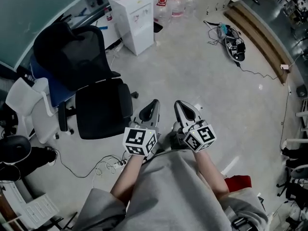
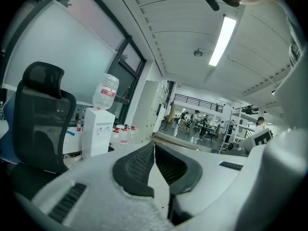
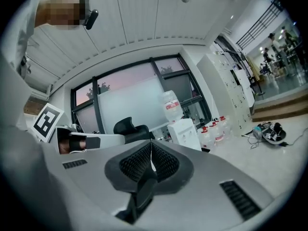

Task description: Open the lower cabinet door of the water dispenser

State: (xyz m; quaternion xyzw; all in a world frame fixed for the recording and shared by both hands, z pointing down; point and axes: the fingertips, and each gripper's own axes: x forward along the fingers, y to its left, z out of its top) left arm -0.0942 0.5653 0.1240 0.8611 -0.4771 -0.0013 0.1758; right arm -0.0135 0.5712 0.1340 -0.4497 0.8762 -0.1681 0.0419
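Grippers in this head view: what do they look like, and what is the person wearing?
The left gripper and right gripper have pale grey bodies ending in black, textured, pointed jaws. Each carries a white cube printed with black square markers. The person wears grey sleeves.

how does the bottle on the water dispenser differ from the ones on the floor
The mounted bottle is inverted, neck down on the water dispenser; the floor bottles stand upright, red caps up. The mounted bottle sits alone up high; the floor bottles cluster below. All look clear.
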